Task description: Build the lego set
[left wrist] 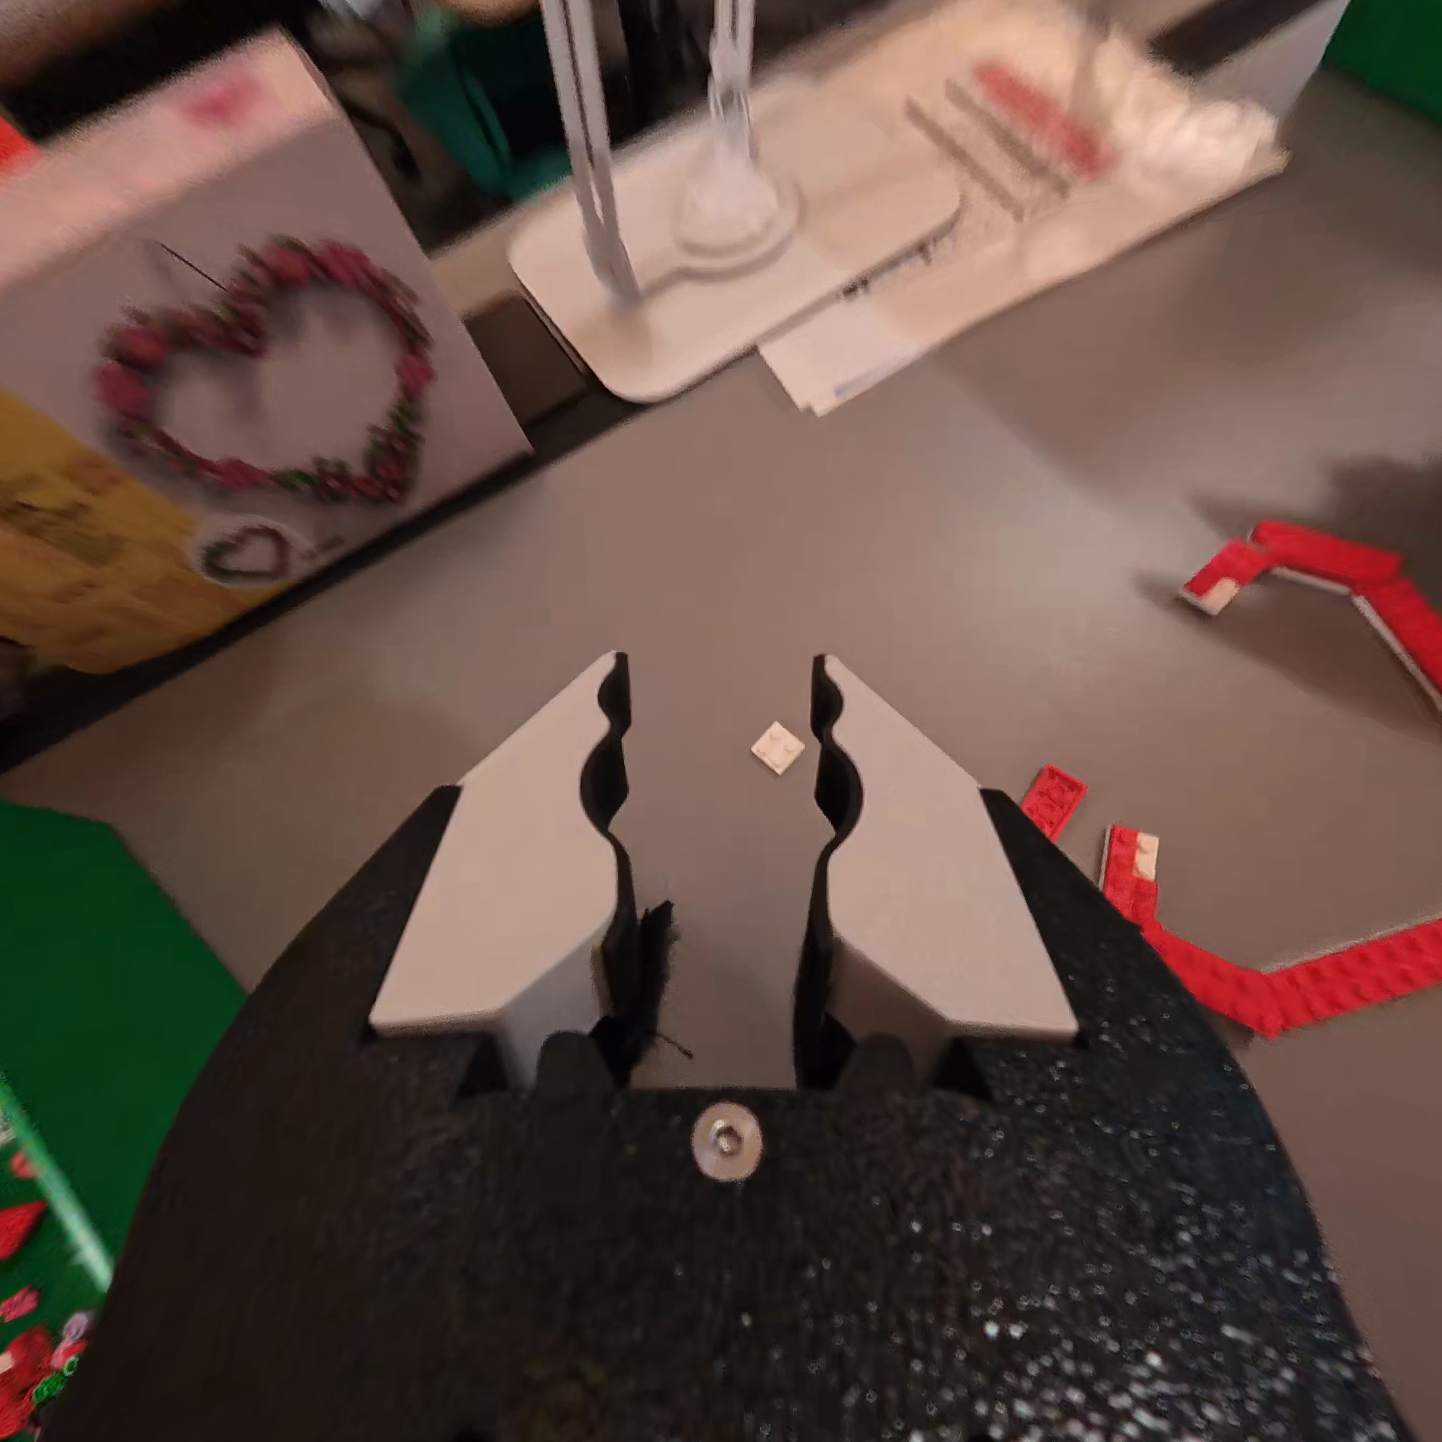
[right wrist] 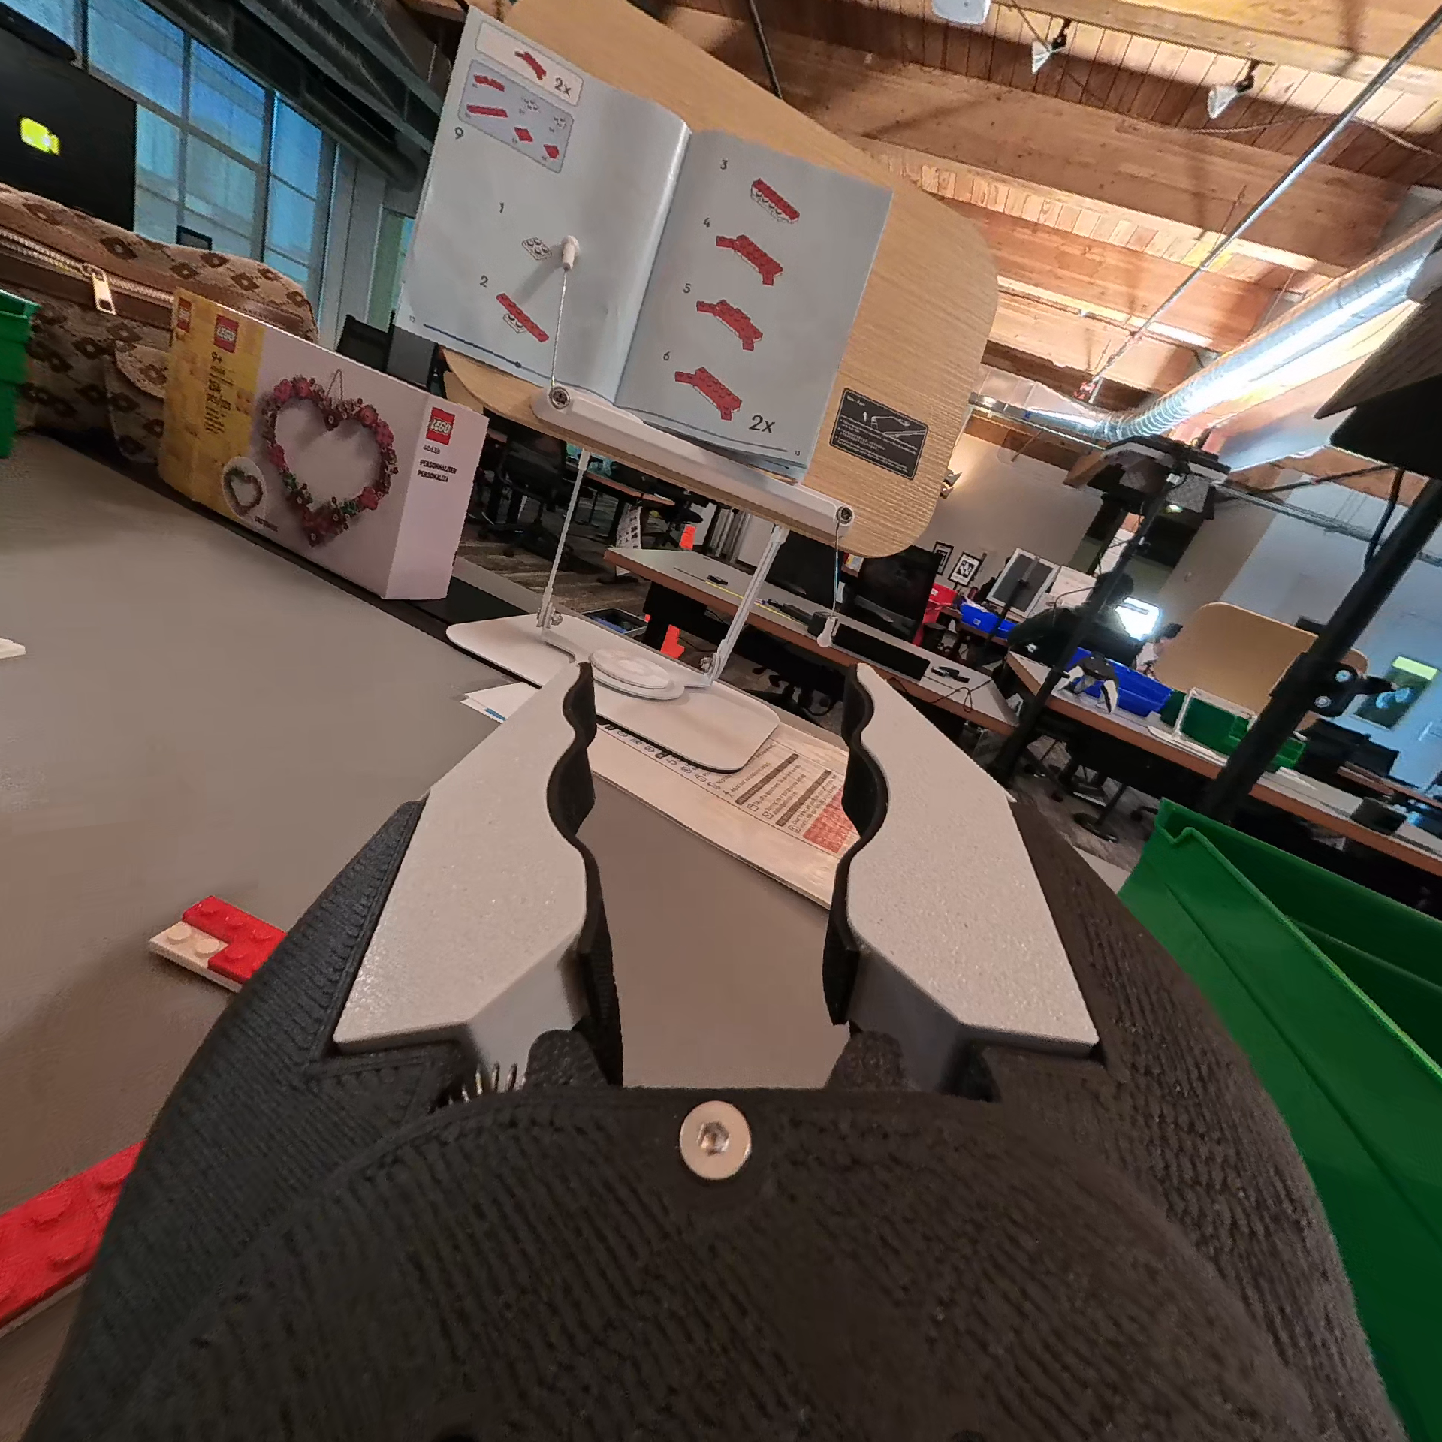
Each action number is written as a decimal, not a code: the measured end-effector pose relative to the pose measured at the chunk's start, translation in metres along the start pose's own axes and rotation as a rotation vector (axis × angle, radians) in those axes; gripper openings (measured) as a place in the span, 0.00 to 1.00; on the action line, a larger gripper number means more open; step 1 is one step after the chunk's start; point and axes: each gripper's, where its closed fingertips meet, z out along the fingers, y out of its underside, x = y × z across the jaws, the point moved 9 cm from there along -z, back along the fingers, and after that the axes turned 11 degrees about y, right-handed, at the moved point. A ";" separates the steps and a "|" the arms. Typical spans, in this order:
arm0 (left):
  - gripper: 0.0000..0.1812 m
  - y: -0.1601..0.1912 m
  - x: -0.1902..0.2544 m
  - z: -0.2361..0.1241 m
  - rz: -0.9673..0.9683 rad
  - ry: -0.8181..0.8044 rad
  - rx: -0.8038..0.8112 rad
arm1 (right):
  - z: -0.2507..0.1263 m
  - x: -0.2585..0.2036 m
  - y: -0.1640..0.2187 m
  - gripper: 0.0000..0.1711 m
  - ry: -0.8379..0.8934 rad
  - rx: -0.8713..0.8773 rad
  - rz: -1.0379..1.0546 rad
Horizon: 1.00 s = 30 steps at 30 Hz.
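Note:
My left gripper (left wrist: 718,663) is open and empty above the grey table. A small white square plate (left wrist: 778,747) lies on the table just inside its right finger. Red plate assemblies lie to the right: a curved strip (left wrist: 1326,975), a small loose red plate (left wrist: 1053,797) and another bent strip (left wrist: 1342,577). My right gripper (right wrist: 718,679) is open and empty, low over the table. A red and white plate piece (right wrist: 222,940) lies at its left, and a red strip (right wrist: 55,1233) shows at the lower left.
The set's box (left wrist: 257,367) stands at the left, also in the right wrist view (right wrist: 328,460). A white book stand (right wrist: 663,484) holds the open instruction booklet (right wrist: 648,257). Paper sheets (left wrist: 975,234) lie under it. A green bin (right wrist: 1311,1014) is at right. About 10 cm separates my left fingertips from the small white square plate (left wrist: 778,747).

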 end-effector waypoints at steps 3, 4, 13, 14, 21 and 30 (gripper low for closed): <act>0.22 0.003 0.006 -0.023 0.032 -0.090 0.220 | 0.000 0.000 0.000 0.37 0.000 0.000 -0.004; 0.22 0.006 0.009 -0.027 0.058 -0.121 0.289 | 0.000 0.000 0.000 0.37 0.001 0.000 -0.005; 0.14 0.043 0.039 -0.019 0.486 -0.472 0.595 | -0.001 -0.001 -0.001 0.36 0.000 0.003 -0.019; 0.14 0.046 0.044 -0.013 0.474 -0.421 0.620 | -0.001 -0.002 -0.001 0.36 -0.002 0.004 -0.021; 0.21 0.055 0.042 -0.008 0.478 -0.403 0.692 | -0.001 -0.003 0.000 0.36 -0.011 0.003 -0.023; 0.24 0.056 0.035 -0.014 0.318 -0.322 0.775 | -0.001 -0.001 0.000 0.36 -0.002 0.000 -0.014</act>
